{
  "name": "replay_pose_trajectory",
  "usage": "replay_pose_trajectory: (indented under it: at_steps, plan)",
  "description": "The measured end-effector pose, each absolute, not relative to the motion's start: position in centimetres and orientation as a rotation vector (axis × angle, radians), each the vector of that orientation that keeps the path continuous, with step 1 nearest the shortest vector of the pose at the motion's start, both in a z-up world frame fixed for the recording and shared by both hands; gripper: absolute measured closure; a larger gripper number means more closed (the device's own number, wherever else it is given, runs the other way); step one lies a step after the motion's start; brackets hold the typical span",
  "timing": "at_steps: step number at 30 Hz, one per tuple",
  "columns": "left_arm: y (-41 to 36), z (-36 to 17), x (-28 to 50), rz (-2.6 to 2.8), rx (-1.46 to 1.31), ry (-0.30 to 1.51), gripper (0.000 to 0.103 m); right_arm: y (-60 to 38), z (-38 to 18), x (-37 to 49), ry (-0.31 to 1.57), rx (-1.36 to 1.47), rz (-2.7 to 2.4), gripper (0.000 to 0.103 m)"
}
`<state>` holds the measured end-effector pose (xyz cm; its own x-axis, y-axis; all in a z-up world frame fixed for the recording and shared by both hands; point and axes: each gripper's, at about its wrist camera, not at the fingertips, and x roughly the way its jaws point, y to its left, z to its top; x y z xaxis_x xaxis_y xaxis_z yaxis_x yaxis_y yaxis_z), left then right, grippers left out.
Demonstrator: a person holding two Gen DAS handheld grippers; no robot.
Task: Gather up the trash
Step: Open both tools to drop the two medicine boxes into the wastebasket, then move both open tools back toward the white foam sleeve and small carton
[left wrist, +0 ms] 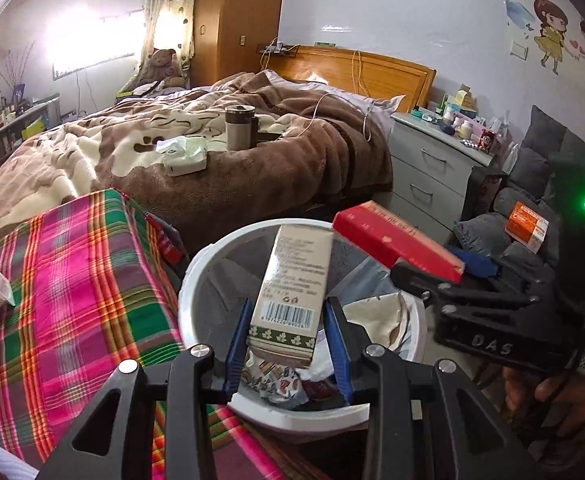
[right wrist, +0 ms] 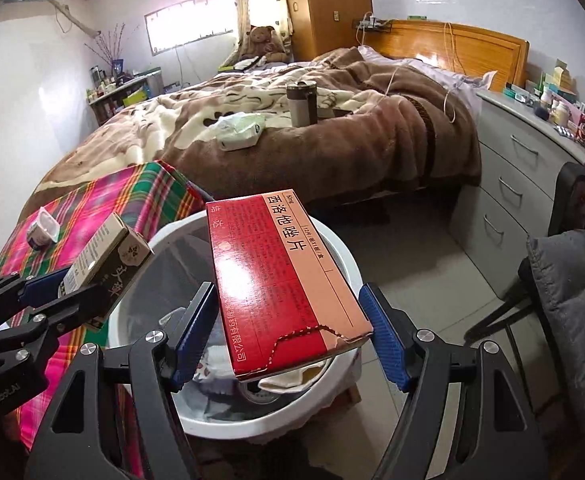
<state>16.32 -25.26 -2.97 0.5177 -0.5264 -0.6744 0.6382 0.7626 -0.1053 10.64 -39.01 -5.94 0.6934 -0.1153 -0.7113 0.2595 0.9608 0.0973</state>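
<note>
Two cartons held over white round plastic trash bin. Left gripper clamped across narrow beige cardboard carton with barcode, near its lower end. Right gripper jaws wide, clamped on flat sides of red-and-tan medicine box, torn end nearest. Both judged light, hollow, crushable, smooth-faced; grip on flat sides suits. Bin directly beneath fingertips, partly filled. Plaid cloth-covered surface left of bin, rim close; grey cushioned chair right. Open floor ahead.

Home bedroom — unmade bed, wardrobe, teddy bear, nightstand.
</note>
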Motion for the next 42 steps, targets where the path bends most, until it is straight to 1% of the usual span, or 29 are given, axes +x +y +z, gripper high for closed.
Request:
replay_pose_trajectory:
  at_steps: [2,4,6,17,26,42]
  plan:
    - [-25.7,-3.2,16.4,-0.703,0.179,0.749,0.063,-39.2,-6.4,10.9,0.798,0.196,-0.213,0.029]
    - [-25.9,-3.4,16.4,-0.708,0.181,0.758,0.049,-39.5,-6.6,10.9,0.801,0.204,-0.223,0.029]
    - [-25.7,-3.4,16.3,-0.702,0.16,0.756,0.046,-39.6,-6.6,10.7,0.799,0.212,-0.223,0.029]
    - [-23.6,-1.3,15.3,-0.686,0.131,0.707,0.045,-39.0,-5.4,9.6,0.744,0.224,-0.218,0.029]
    - [-20.4,0.2,14.2,-0.62,0.125,0.66,0.045,-37.0,-3.7,8.8,0.684,0.221,-0.191,0.029]
    - [-12.6,2.2,12.4,-0.524,0.081,0.611,0.044,-31.2,-2.6,8.6,0.628,0.187,-0.082,0.029]
